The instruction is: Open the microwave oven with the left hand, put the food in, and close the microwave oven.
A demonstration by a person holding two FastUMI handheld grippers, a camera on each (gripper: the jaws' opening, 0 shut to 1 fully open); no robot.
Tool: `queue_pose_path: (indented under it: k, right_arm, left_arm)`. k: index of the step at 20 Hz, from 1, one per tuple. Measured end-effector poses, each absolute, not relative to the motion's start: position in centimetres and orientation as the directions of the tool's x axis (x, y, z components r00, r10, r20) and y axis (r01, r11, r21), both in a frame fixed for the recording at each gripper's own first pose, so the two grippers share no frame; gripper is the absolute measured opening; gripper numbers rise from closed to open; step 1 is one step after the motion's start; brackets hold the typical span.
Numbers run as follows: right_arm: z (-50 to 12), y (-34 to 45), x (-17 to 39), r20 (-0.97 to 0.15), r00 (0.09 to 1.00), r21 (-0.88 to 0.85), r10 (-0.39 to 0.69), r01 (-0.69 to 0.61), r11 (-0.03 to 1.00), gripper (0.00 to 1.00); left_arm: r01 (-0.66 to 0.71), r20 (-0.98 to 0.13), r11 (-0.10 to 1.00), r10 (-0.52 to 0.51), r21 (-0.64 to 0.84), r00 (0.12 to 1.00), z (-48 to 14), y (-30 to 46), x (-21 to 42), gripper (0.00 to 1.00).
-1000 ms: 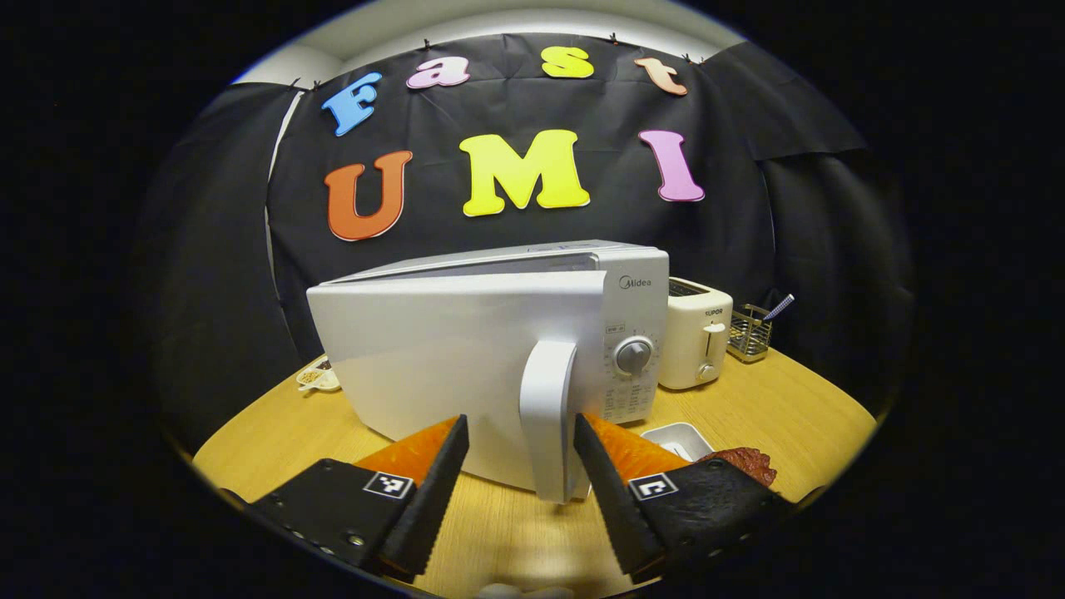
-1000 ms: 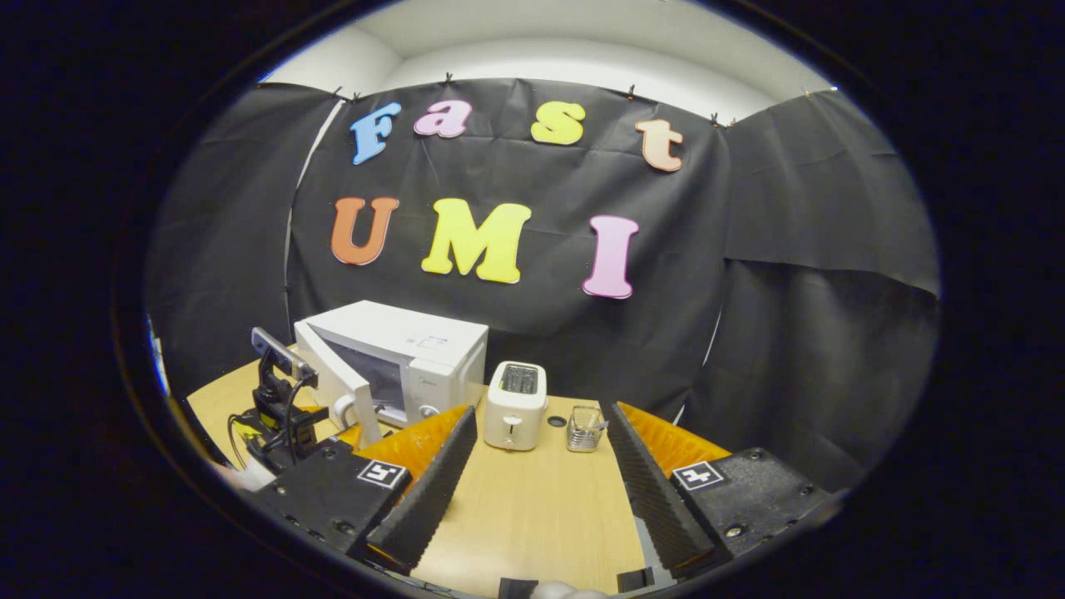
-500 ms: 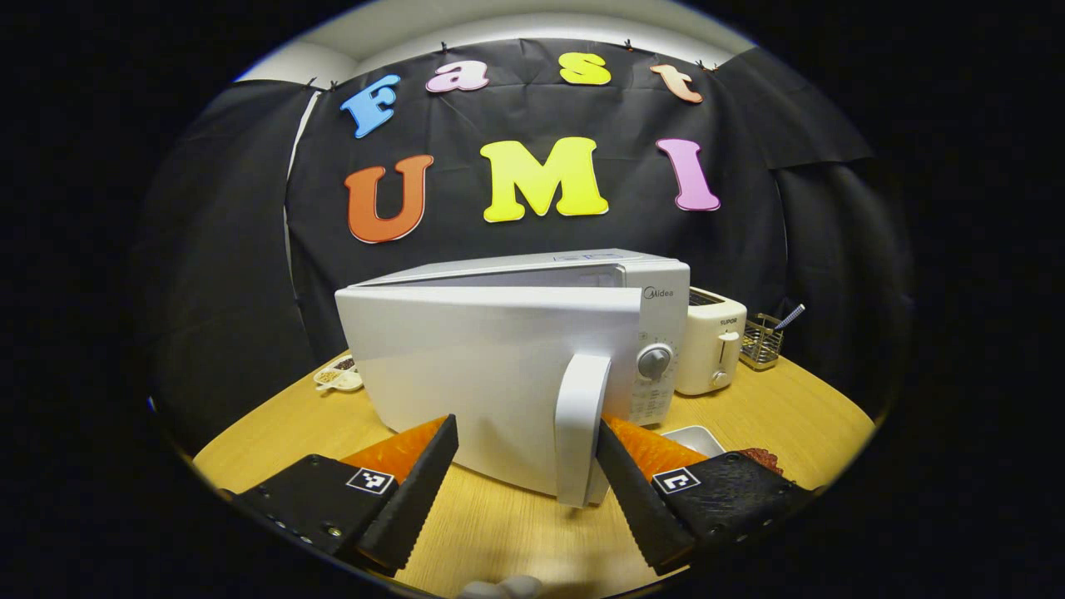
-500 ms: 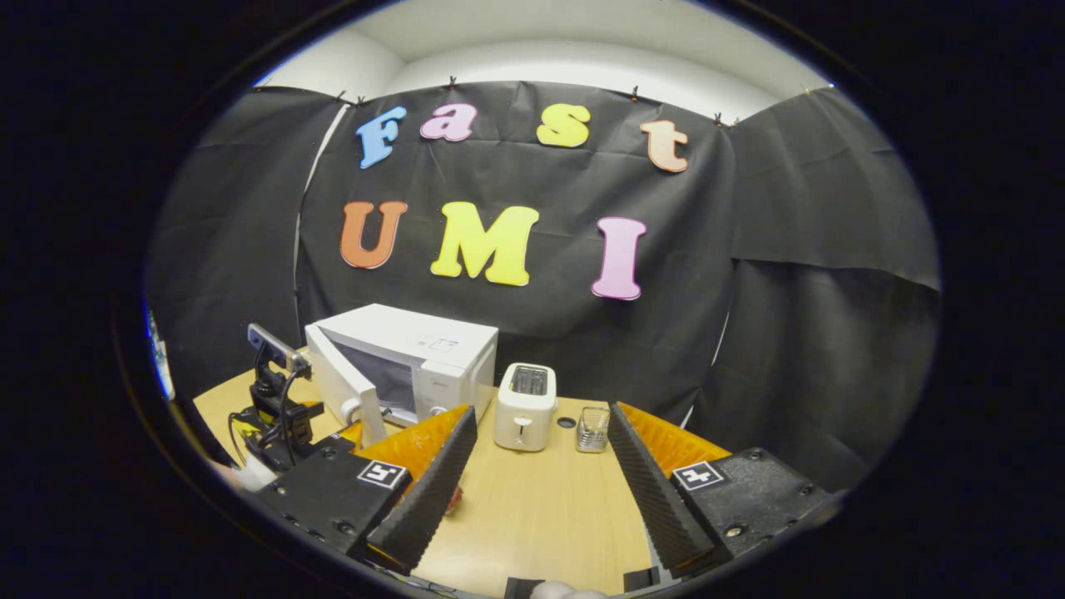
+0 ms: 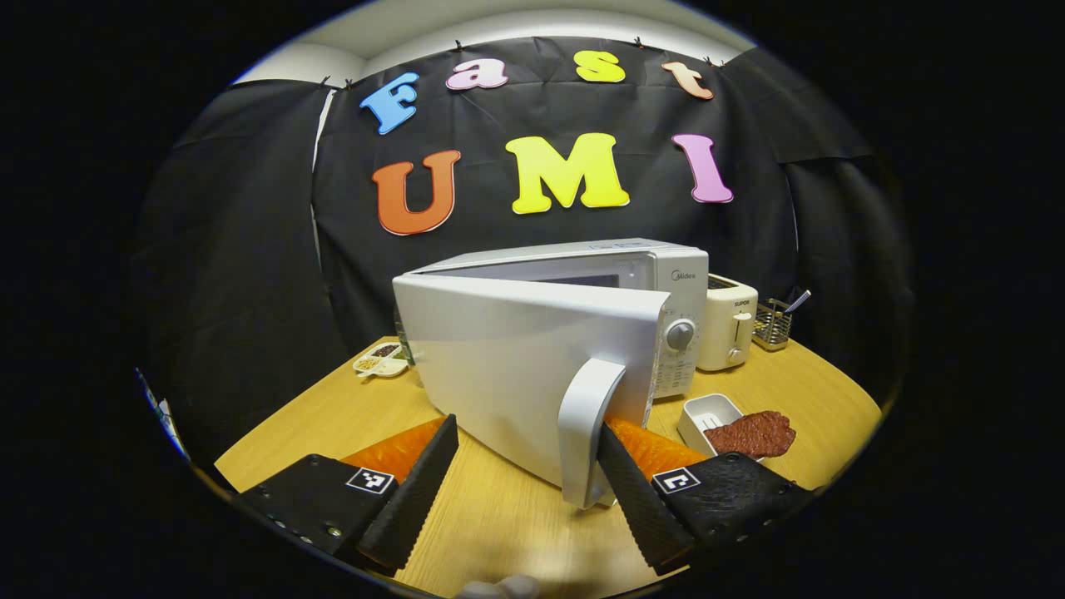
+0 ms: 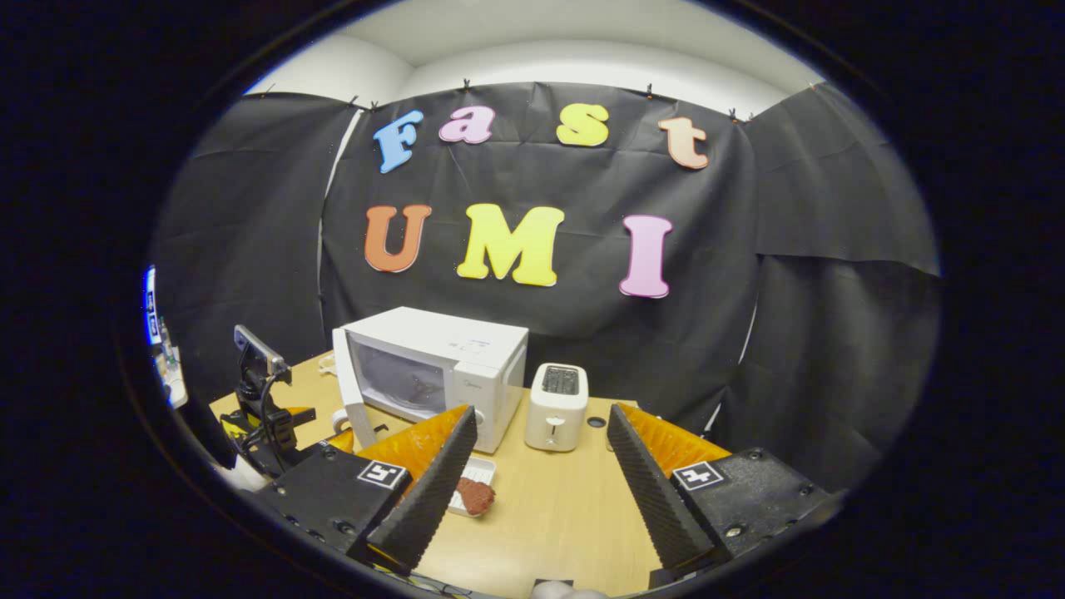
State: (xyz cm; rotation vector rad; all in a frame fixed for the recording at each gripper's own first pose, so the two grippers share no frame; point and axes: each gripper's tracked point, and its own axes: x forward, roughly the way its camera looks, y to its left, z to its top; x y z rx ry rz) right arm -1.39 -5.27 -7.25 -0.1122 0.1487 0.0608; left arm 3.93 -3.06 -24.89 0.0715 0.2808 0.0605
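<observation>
The white microwave (image 5: 657, 283) stands on the wooden table (image 5: 499, 524) with its door (image 5: 516, 358) swung partly open. The door's handle (image 5: 586, 433) sits between the fingers of my left gripper (image 5: 527, 424), which is open, with the handle against the right finger (image 5: 632, 491). A reddish-brown slab of food (image 5: 753, 433) lies half on a small white tray (image 5: 703, 412) in front of the microwave's control panel. In the right gripper view the microwave (image 6: 466, 349) is far off at the left and the food (image 6: 476, 497) lies by the left finger. My right gripper (image 6: 541, 412) is open and holds nothing.
A cream toaster (image 5: 728, 333) stands right of the microwave, with a wire basket (image 5: 774, 324) beyond it. A small dish of seeds (image 5: 378, 363) sits at the table's far left. The toaster (image 6: 556, 408) is straight ahead of my right gripper.
The microwave door has swung further open as my left gripper drew back with the handle. The food and tray have come into the right gripper view.
</observation>
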Motion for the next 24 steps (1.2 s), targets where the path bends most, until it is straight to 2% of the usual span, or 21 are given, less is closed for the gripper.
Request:
queue_pose_path:
  k: [1, 2, 4, 5, 6, 7, 8, 12, 13, 14, 15, 17, 18, 19, 21, 22, 23, 24]
  right_arm:
    - [-7.3, -4.6, -1.3, -0.151, 0.986, -0.105, 0.065, -0.082, 0.991, 0.96]
    - [-7.4, -4.0, -1.3, -0.154, 0.985, -0.104, 0.077, -0.094, 0.990, 1.00]
    - [-7.5, -2.7, -1.2, -0.155, 0.983, -0.107, 0.098, -0.115, 0.988, 1.00]
    - [-7.4, -2.0, -1.2, -0.154, 0.982, -0.106, 0.109, -0.126, 0.986, 0.96]
    - [-7.5, -1.5, -1.2, -0.156, 0.981, -0.105, 0.117, -0.134, 0.985, 1.00]
    - [-7.5, -0.8, -1.3, -0.157, 0.980, -0.103, 0.126, -0.144, 0.984, 1.00]
    - [-7.5, -0.2, -1.4, -0.157, 0.979, -0.104, 0.133, -0.150, 0.983, 0.96]
    - [-7.7, 2.4, -1.7, -0.160, 0.976, -0.112, 0.150, -0.169, 0.979, 0.96]
    - [-8.0, 3.2, -1.7, -0.168, 0.974, -0.115, 0.154, -0.174, 0.978, 1.00]
    - [-8.0, 3.9, -1.8, -0.168, 0.973, -0.116, 0.157, -0.178, 0.977, 0.96]
    - [-7.8, 4.5, -1.9, -0.166, 0.973, -0.116, 0.158, -0.179, 0.977, 0.96]
    - [-7.7, 5.7, -2.1, -0.162, 0.974, -0.121, 0.161, -0.181, 0.976, 0.96]
    - [-7.8, 6.2, -2.1, -0.162, 0.974, -0.124, 0.162, -0.183, 0.975, 0.96]
    - [-7.8, 6.8, -2.2, -0.162, 0.973, -0.127, 0.163, -0.184, 0.975, 0.96]
    - [-7.9, 7.9, -2.3, -0.165, 0.973, -0.129, 0.165, -0.187, 0.974, 0.96]
    - [-7.9, 8.4, -2.5, -0.165, 0.972, -0.130, 0.167, -0.189, 0.973, 1.00]
    - [-7.7, 9.1, -2.5, -0.165, 0.971, -0.133, 0.171, -0.194, 0.972, 1.00]
    - [-7.8, 9.6, -2.6, -0.162, 0.971, -0.139, 0.175, -0.198, 0.970, 0.96]
  left_arm:
    - [-0.061, -0.276, 0.994, 0.083, 0.086, 0.958, -24.8, -2.3, 3.4, 0.96]
    - [-0.073, -0.277, 0.993, 0.097, 0.094, 0.956, -24.8, -1.6, 2.8, 0.96]
    - [-0.092, -0.273, 0.989, 0.119, 0.112, 0.954, -24.6, 0.0, 1.8, 0.97]
    - [-0.098, -0.272, 0.988, 0.127, 0.118, 0.954, -24.5, 0.7, 1.4, 0.96]
    - [-0.106, -0.278, 0.987, 0.136, 0.119, 0.951, -24.5, 1.4, 1.0, 0.97]
    - [-0.114, -0.280, 0.987, 0.143, 0.117, 0.949, -24.6, 2.2, 0.5, 0.97]
    - [-0.120, -0.282, 0.986, 0.149, 0.118, 0.948, -24.6, 2.8, 0.1, 0.97]
    - [-0.137, -0.285, 0.984, 0.165, 0.116, 0.944, -24.6, 5.5, -1.4, 0.97]
    - [-0.137, -0.287, 0.984, 0.163, 0.110, 0.944, -24.6, 6.2, -1.8, 0.97]
    - [-0.133, -0.289, 0.985, 0.159, 0.106, 0.944, -24.6, 6.8, -2.0, 0.89]
    - [-0.127, -0.293, 0.987, 0.151, 0.100, 0.944, -24.7, 7.3, -2.3, 0.95]
    - [-0.116, -0.300, 0.989, 0.138, 0.090, 0.944, -24.8, 8.4, -2.6, 0.95]
    - [-0.113, -0.300, 0.990, 0.134, 0.086, 0.944, -24.8, 8.9, -2.8, 0.89]
    - [-0.113, -0.301, 0.990, 0.133, 0.081, 0.944, -24.9, 9.5, -3.0, 0.95]
    - [-0.106, -0.306, 0.992, 0.122, 0.068, 0.944, -25.1, 10.5, -3.3, 0.95]
    - [-0.103, -0.312, 0.993, 0.117, 0.062, 0.943, -25.1, 11.0, -3.4, 0.95]
    - [-0.100, -0.317, 0.994, 0.112, 0.054, 0.942, -25.1, 11.4, -3.6, 0.95]
    - [-0.095, -0.317, 0.994, 0.106, 0.049, 0.943, -25.1, 11.8, -4.0, 0.95]
